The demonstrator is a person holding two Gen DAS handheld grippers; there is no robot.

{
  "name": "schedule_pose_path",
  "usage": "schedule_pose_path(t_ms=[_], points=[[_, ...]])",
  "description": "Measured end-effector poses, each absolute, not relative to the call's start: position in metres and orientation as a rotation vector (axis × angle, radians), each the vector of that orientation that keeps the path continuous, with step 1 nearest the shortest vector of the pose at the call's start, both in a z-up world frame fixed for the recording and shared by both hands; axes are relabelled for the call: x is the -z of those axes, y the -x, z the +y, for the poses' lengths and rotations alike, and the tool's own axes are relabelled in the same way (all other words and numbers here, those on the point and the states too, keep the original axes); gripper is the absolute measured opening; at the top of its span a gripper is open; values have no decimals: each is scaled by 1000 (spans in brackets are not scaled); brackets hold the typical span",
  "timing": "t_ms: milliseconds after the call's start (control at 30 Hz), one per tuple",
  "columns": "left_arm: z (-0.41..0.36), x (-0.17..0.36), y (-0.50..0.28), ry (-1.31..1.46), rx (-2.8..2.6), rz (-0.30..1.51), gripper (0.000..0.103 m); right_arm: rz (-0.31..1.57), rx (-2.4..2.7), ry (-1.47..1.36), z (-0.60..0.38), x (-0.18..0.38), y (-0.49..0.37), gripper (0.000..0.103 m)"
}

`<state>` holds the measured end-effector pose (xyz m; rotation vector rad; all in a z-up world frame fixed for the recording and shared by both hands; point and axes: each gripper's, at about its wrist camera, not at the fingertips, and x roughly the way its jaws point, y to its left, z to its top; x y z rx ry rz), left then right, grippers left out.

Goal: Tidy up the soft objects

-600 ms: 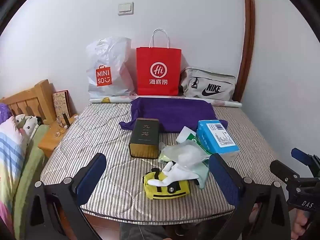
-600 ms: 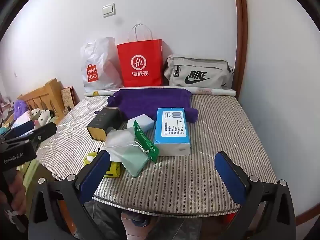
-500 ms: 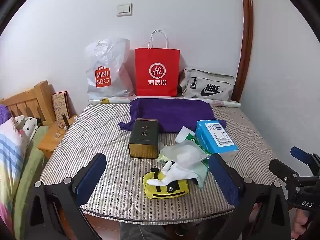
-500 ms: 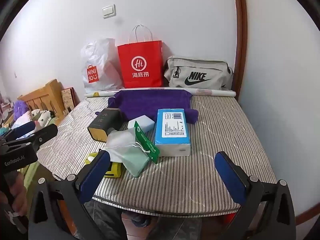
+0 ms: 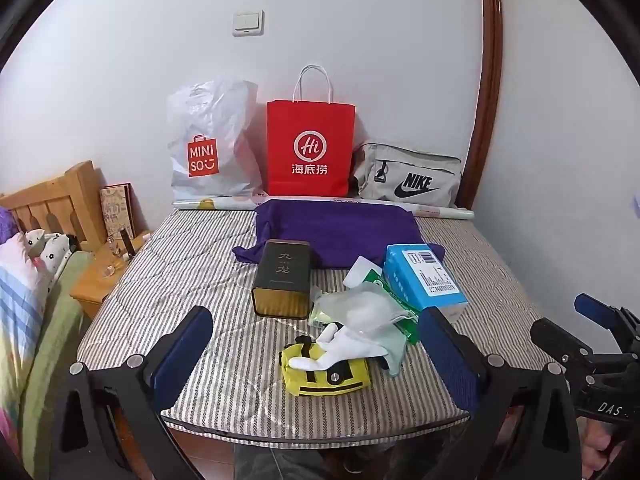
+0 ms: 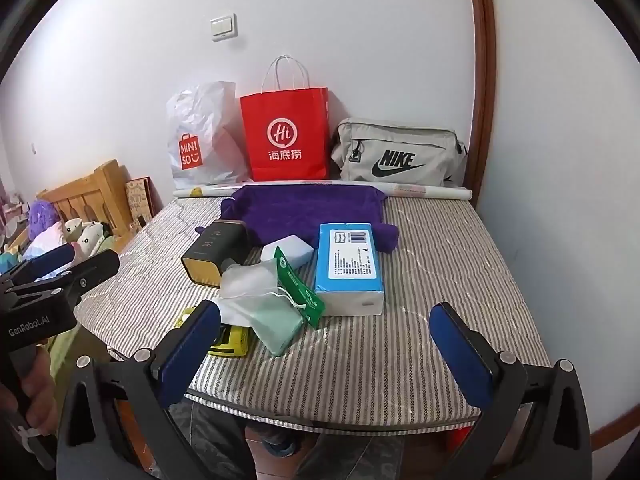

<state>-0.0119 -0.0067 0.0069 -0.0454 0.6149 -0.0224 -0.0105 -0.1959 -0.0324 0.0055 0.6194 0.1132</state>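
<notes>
Two handheld grippers hover at the near edge of a striped mattress [image 5: 192, 280], both with jaws spread wide and holding nothing. The left gripper [image 5: 316, 356] frames the near clutter between its blue pads; the right gripper [image 6: 324, 350] sits further to the right, above the bare stripes.

Nearest, at 6 o'clock in the left wrist view, a yellow pouch [image 5: 326, 372] lies flat near the mattress edge. A white sock-like cloth [image 5: 340, 350] drapes over its top. Touching that, toward 1 o'clock, is a translucent drawstring bag [image 6: 250, 282] resting on a pale green folded cloth [image 6: 278, 324]. A green packet [image 6: 298, 286] leans between this pile and a blue tissue pack [image 6: 348, 264], which lies just to its right.

Beyond the pile, at 11 o'clock from it, a dark tin with gold ends [image 5: 284, 278] lies on its side. A small white pack [image 6: 286, 250] sits between the tin and the blue tissue pack.

Further back, a purple towel [image 5: 336, 232] is spread across the middle of the mattress, its near edge partly under the tin.

At the far edge a rolled paper tube [image 6: 424, 191] lies along the wall. Behind it, left to right, stand a white Miniso bag [image 5: 210, 148], a red paper bag [image 5: 310, 148] and a grey Nike bag [image 5: 408, 178].

At 9 o'clock, beyond the mattress, are a wooden headboard [image 5: 48, 200] and soft toys [image 6: 82, 232].
</notes>
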Motion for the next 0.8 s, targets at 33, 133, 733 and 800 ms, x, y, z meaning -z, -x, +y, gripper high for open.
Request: schedule_pose_path(t_ms=[33,133,733,800], points=[[-6,-7,12,47,23,615,103,618,-112,-5,-196,32,11,103],[-5,-7,13,47,27,614,103,616,-113,-4,-197,31,12,103],[-2,-7,15,52,25,613,103,602,-104,-3,-195,27,15,103],[-2,-7,16,50,24,613,103,601,-105,-1,-195,27,16,103]])
